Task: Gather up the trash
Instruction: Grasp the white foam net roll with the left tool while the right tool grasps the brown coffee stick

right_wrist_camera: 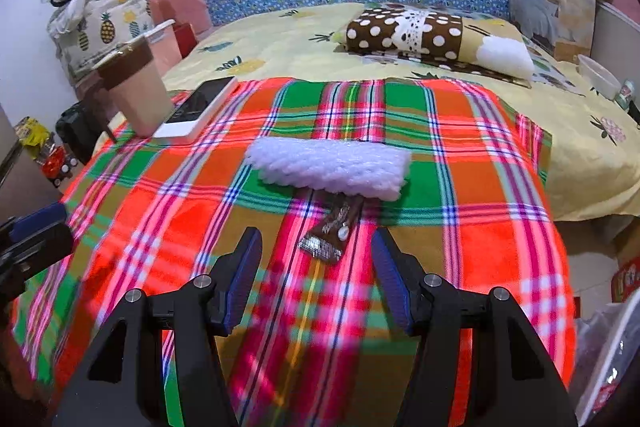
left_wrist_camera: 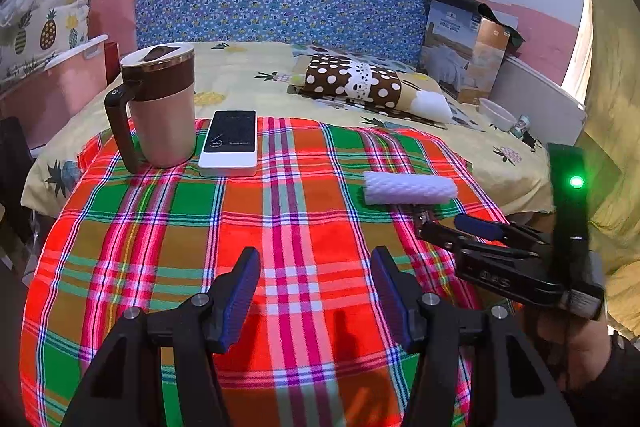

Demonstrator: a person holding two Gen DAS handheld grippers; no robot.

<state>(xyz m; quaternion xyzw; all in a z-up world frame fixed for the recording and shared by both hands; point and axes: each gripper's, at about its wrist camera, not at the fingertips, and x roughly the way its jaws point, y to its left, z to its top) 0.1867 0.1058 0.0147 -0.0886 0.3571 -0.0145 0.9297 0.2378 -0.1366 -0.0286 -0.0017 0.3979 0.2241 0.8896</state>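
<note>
Right wrist view: right gripper [right_wrist_camera: 316, 259] wide open — brown wrapper [right_wrist_camera: 334, 231] just ahead, untouched.

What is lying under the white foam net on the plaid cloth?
The far end of a brown wrapper runs under the white foam net; how far it reaches is hidden. Otherwise only plaid cloth shows.

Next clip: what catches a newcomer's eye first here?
The bright plaid cloth covers the near end of the bed. On it lies a white foam net sleeve with a brown wrapper just ahead of the open right gripper. A lidded mug and a flat black-and-white device stand at the cloth's far left.
</note>
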